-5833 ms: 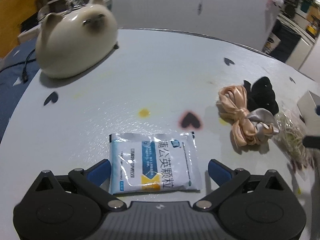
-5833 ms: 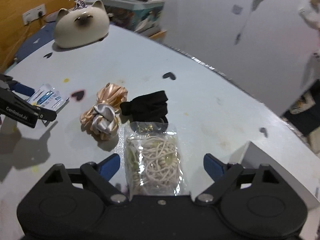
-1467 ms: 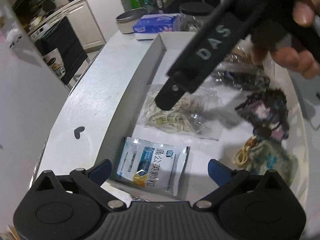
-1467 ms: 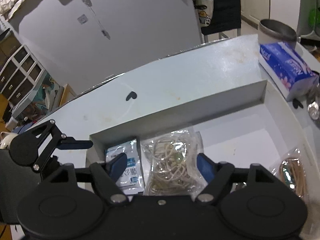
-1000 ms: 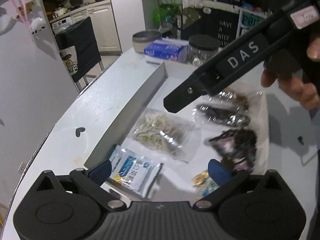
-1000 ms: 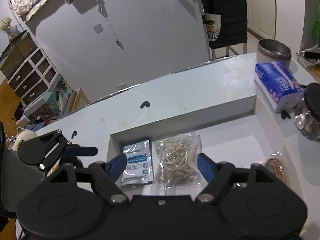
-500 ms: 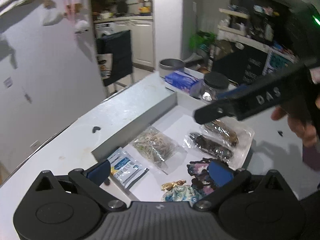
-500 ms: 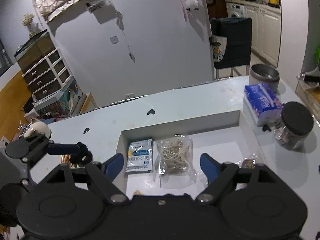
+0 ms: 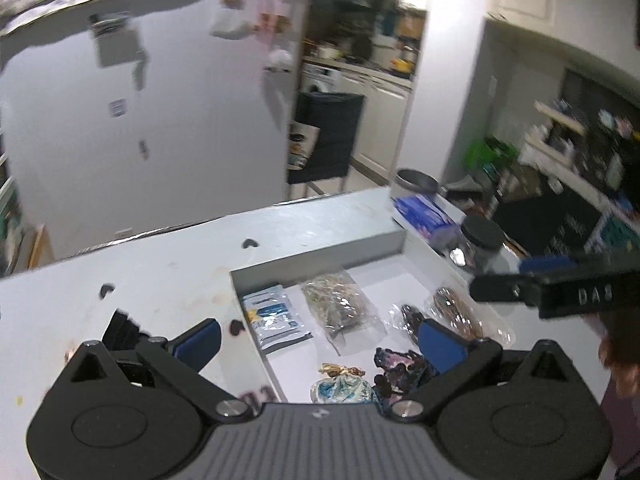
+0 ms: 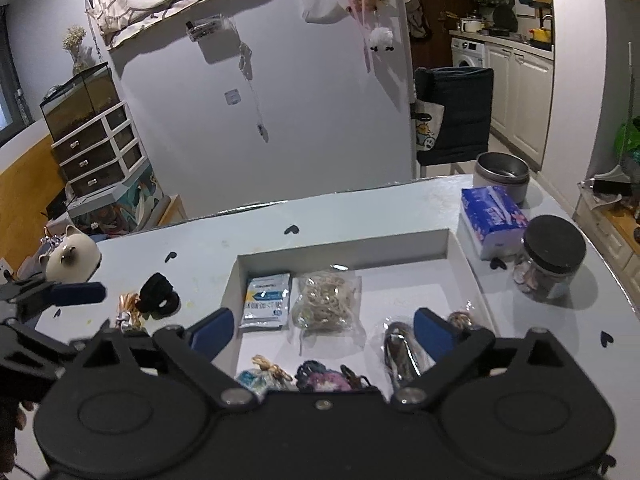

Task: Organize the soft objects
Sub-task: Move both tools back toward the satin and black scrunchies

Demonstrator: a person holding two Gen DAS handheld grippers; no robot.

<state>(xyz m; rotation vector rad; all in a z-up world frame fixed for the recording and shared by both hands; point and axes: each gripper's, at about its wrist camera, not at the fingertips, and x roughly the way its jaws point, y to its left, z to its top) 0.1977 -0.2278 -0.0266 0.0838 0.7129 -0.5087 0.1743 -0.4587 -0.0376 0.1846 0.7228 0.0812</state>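
Observation:
A shallow white box (image 10: 344, 246) sits on the table and holds a blue-and-white sachet (image 10: 266, 294), a clear bag of pale rubber bands (image 10: 326, 300), dark bagged items (image 10: 398, 350) and scrunchies (image 10: 320, 378). The box (image 9: 320, 246), sachet (image 9: 272, 316) and band bag (image 9: 340, 308) also show in the left wrist view. A black scrunchie (image 10: 160, 294) and a satin scrunchie (image 10: 128, 308) lie on the table left of the box. My left gripper (image 9: 318, 340) and right gripper (image 10: 322, 330) are open, empty, raised above the box.
A cat-shaped ceramic piece (image 10: 72, 256) stands at the table's far left. A tissue pack (image 10: 490, 210), a metal tin (image 10: 502, 172) and a black-lidded jar (image 10: 550, 258) stand right of the box. The right gripper's arm (image 9: 560, 290) crosses the left wrist view.
Both grippers have pulled up and back from the box, so more of the table and room shows. The sachet and band bag lie released in the box.

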